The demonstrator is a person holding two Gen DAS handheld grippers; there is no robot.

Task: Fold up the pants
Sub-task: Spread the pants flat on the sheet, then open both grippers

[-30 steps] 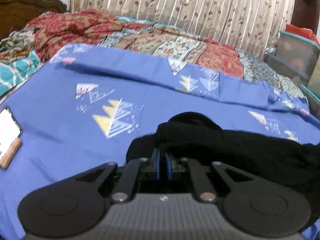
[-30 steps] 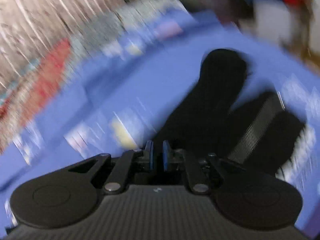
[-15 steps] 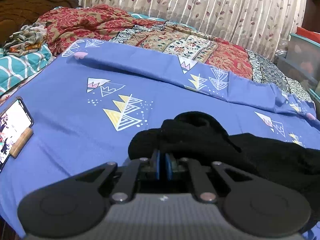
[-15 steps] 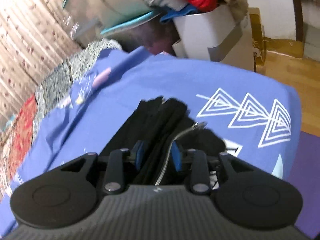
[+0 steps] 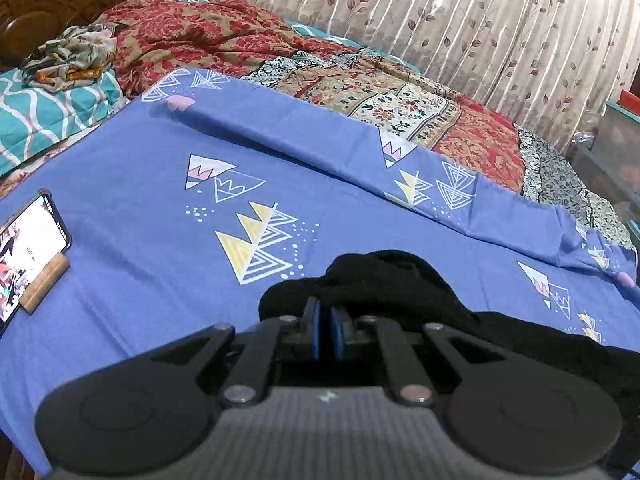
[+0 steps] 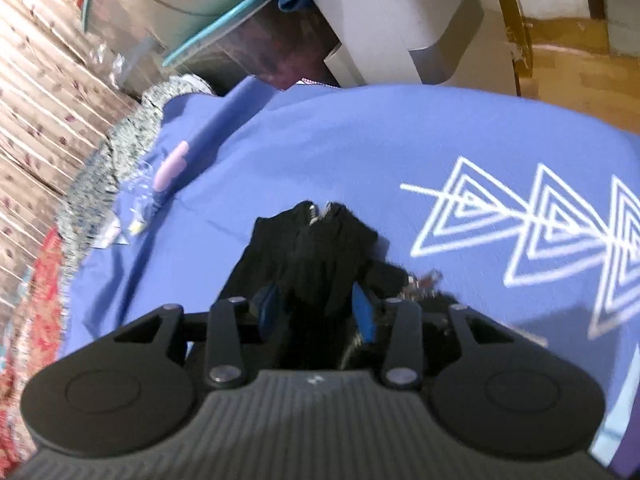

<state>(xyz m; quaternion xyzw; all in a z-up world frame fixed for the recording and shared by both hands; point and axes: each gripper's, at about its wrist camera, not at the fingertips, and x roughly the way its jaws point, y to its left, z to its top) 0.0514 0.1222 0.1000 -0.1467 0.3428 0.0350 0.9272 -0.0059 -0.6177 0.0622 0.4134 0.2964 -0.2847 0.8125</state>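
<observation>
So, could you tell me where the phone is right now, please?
In the left wrist view the phone is propped in a wooden stand at the far left edge, on the blue sheet, left of the black pants.

Black pants (image 5: pixel 400 280) bunched on blue bedsheet (image 5: pixel 140 280)

I'm in a bedroom at home. There's a bed w/ a blue sheet (image 5: pixel 132 216), a red flowery blanket (image 5: pixel 188 36), a carved wood headboard (image 5: pixel 60 4) & leaf curtains (image 5: pixel 460 20). Clothes are piled in a white bin (image 6: pixel 400 24).
</observation>
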